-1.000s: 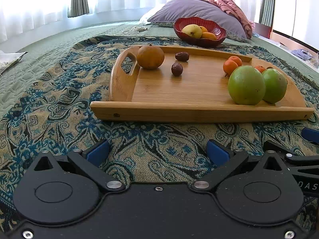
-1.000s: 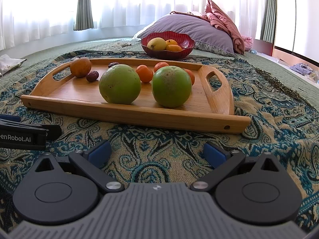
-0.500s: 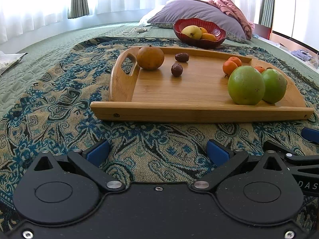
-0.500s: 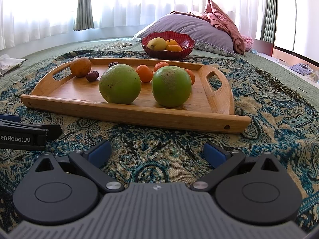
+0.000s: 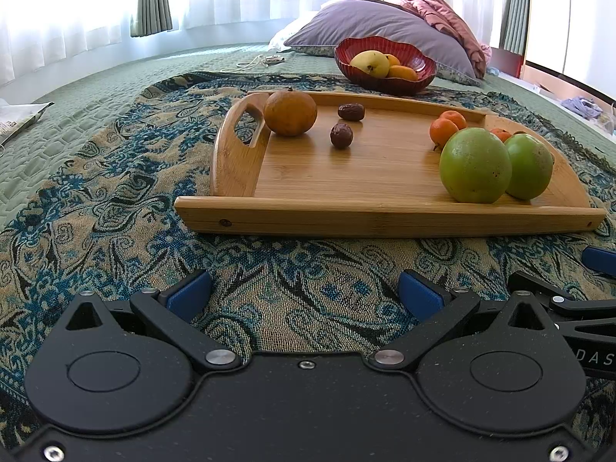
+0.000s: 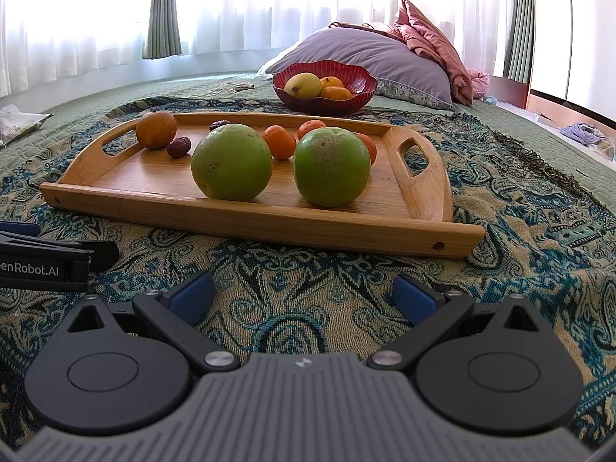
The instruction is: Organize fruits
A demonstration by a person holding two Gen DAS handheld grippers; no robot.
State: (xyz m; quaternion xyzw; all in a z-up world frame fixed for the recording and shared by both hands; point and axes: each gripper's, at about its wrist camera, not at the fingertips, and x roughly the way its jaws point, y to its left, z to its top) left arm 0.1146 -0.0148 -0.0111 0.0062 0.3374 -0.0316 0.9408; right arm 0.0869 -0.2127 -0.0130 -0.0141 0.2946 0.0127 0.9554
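Observation:
A wooden tray (image 5: 308, 217) (image 6: 250, 221) lies on a patterned blanket. On it sit two big green fruits (image 5: 475, 165) (image 6: 231, 161) (image 6: 331, 167), a brownish orange (image 5: 290, 112) (image 6: 156, 129), two dark dates (image 5: 341, 135) (image 6: 179, 147) and several small tangerines (image 5: 442, 131) (image 6: 280, 141). Behind the tray a red bowl (image 5: 385, 77) (image 6: 358, 90) holds a yellow fruit and oranges. My left gripper (image 5: 304, 296) and right gripper (image 6: 304, 296) both rest open over the blanket, short of the tray's front edge, nothing between their blue pads.
Each gripper shows at the other view's edge: the right gripper (image 5: 577, 304), the left gripper (image 6: 42, 261). A purple pillow (image 6: 369, 57) and pink cloth (image 6: 435, 42) lie behind the bowl. A packet (image 5: 19, 119) lies far left on the green bedspread.

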